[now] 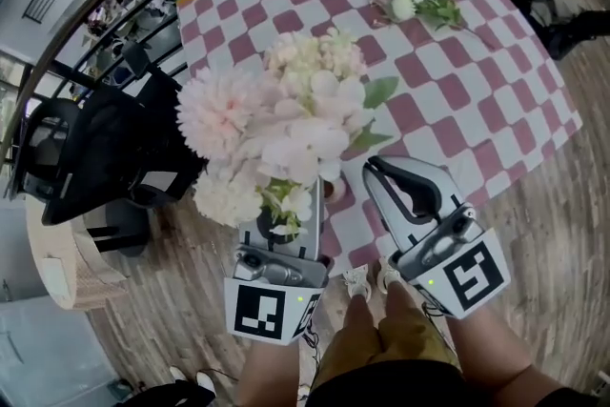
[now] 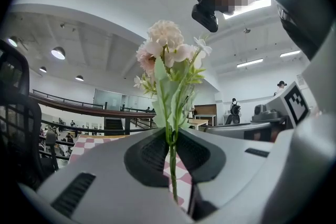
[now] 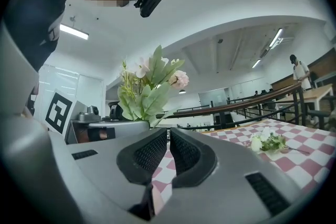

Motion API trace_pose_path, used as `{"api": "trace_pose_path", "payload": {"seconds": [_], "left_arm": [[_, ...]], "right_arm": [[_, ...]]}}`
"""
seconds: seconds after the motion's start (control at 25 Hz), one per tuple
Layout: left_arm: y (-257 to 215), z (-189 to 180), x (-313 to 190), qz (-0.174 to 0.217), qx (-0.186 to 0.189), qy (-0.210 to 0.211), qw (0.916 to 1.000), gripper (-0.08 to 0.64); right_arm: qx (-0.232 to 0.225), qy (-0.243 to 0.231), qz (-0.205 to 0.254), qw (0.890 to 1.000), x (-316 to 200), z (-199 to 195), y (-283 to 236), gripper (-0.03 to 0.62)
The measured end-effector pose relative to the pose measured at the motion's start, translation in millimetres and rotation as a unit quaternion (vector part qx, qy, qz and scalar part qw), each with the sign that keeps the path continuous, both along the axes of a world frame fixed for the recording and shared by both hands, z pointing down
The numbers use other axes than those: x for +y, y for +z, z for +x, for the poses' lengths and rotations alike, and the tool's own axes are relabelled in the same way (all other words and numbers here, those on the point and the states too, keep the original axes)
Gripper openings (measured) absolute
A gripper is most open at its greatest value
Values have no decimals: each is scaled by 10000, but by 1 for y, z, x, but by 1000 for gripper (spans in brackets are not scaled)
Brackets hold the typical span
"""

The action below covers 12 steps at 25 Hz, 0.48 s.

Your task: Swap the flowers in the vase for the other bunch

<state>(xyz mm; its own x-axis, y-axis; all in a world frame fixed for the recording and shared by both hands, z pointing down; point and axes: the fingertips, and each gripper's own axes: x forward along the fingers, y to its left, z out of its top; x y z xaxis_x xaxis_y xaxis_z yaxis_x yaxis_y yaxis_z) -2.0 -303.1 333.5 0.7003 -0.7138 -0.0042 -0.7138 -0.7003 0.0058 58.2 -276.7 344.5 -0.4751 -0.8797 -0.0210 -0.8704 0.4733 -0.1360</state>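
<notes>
As left claw (image 2: 171, 139) grips it, bunch (image 2: 168, 60) stands above.

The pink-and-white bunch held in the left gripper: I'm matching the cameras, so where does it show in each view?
Head view: the bunch fills the centre-left, over the table's near edge.
Left gripper view: dead centre, stems upright and clamped in the left gripper.
Right gripper view: left of centre, above the jaws.
Shared landmark: the red-and-white checked tablecloth, in all three.
</notes>
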Motion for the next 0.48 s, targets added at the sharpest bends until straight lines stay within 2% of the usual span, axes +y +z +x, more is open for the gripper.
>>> {"api": "trace_pose_path", "payload": {"seconds": [0.48], "left_arm": [[30, -1, -14, -146, -49, -54, 9999, 40]], "right_arm": [[-113, -43, -316, 9994, -10, -6, 32, 41]]}}
